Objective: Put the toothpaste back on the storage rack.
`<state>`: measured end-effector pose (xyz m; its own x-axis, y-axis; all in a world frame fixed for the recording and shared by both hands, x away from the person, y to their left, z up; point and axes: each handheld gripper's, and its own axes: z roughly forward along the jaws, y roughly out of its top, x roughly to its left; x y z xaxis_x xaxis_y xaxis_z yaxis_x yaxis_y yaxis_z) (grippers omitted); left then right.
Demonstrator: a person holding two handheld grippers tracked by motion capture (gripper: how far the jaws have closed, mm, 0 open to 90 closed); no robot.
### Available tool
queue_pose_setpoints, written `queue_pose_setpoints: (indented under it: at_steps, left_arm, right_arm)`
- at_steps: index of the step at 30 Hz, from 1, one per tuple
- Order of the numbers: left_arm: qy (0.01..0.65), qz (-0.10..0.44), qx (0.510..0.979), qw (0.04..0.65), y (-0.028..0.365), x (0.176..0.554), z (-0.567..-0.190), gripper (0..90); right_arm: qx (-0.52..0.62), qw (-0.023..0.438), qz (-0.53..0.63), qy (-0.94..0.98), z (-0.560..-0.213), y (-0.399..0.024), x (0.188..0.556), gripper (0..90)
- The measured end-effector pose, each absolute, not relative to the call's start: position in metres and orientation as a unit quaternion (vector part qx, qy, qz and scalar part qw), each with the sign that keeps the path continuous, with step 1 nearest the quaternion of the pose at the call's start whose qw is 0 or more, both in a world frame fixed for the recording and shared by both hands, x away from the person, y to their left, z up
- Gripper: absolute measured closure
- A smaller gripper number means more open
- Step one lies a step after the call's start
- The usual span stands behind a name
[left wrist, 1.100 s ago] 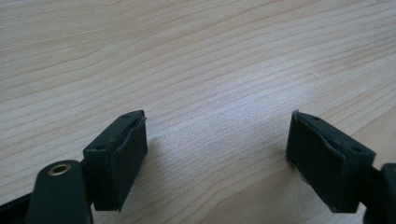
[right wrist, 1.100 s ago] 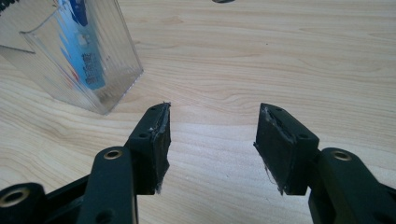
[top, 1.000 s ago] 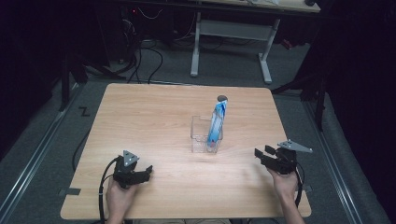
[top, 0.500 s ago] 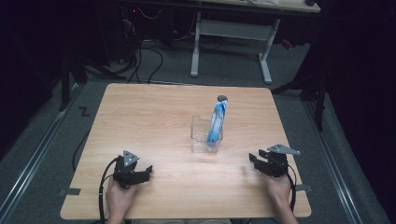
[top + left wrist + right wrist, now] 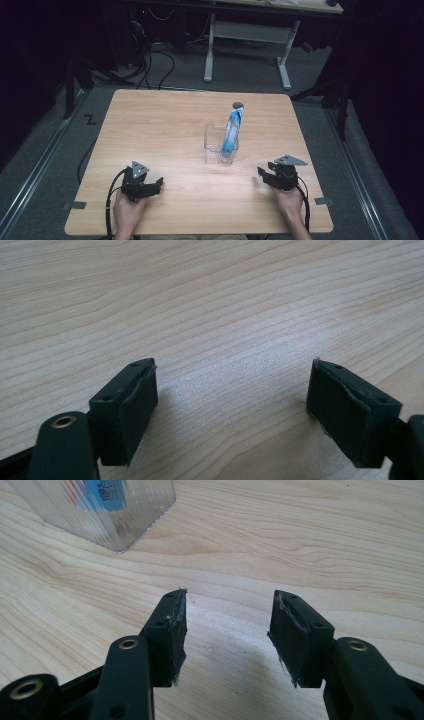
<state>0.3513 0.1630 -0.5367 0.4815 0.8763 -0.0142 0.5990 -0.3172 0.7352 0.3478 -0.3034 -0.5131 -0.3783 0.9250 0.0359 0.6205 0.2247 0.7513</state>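
Observation:
A clear plastic box [image 5: 221, 145] stands right of the middle of the wooden table [image 5: 165, 120]. A blue and white tube [image 5: 232, 130] with a dark cap stands upright in it, leaning a little to the right. My left gripper [image 5: 159, 184] rests low at the front left, open, with bare wood between its jaws [image 5: 232, 410]. My right gripper [image 5: 261, 172] sits at the front right, pointing left toward the box. It is open, its jaws have just been closing a little, and nothing is between them [image 5: 227, 635]. A corner of the box [image 5: 100, 510] shows ahead of it, to the left.
Beyond the table's far edge stands a white desk frame [image 5: 247, 35] on grey carpet, with cables [image 5: 160, 60] on the floor. A cable [image 5: 107, 205] trails from the left gripper over the front edge.
The right hand has come left and down toward the table, nearer the box. The left hand has stayed put.

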Motion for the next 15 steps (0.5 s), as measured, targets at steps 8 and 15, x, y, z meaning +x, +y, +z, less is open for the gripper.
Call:
queue_pose_setpoints:
  at_steps: [8, 15]
  left_arm:
    - [0.469, 0.199, 0.786, 0.349, 0.163, 0.351, -0.537, 20.6]
    - [0.469, 0.199, 0.787, 0.349, 0.163, 0.351, -0.537, 20.6]
  right_arm:
    - [0.508, 0.213, 0.345, 0.76, -0.519, -0.295, 0.35, 48.7]
    - [0.506, 0.209, 0.34, 0.765, -0.523, -0.29, 0.352, 48.3]
